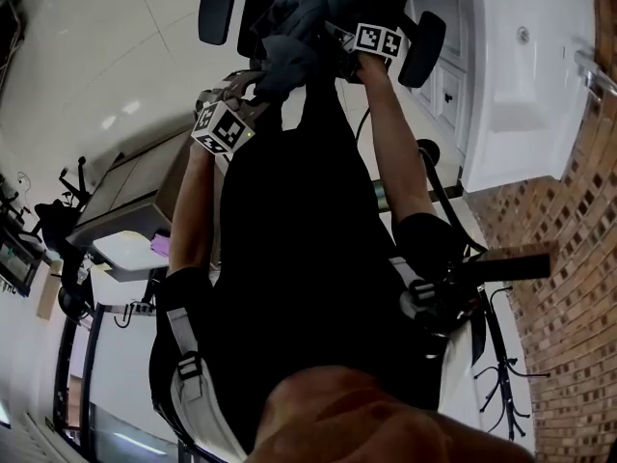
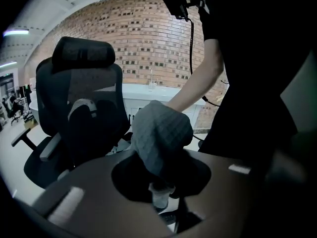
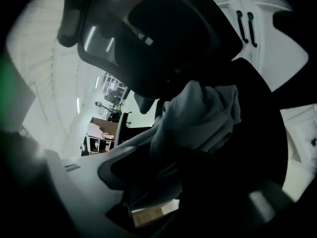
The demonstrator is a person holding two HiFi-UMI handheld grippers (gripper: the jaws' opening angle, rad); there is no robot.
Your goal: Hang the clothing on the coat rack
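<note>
1. A brick wall (image 1: 578, 287) runs down the right of the head view, with a white bench (image 1: 530, 85) beside it.
2. The person in a black top (image 1: 289, 258) bends forward, both bare forearms stretched towards the chair.
3. A black office chair (image 2: 79, 108) with a mesh back, a headrest and padded armrests stands in front of the person. In the left gripper view the brick wall curves behind it.
4. The black coat rack (image 1: 501, 379) stands by the brick wall at the lower right of the head view, well apart from the chair. No garment can be made out on the part that shows.
5. The grey clothing (image 1: 289, 37) lies bunched on the chair, between the two grippers (its weave shows as a small grid in the left gripper view).
6. The left gripper (image 2: 161, 187) has its fingers nearly together on a fold of the clothing. The cloth rises from between them in a rounded hump.
7. The right gripper (image 3: 153, 182) reaches in from the other side with its fingers standing apart. The clothing is bunched just ahead of them and partly between them, but they are not pressing on it.
</note>
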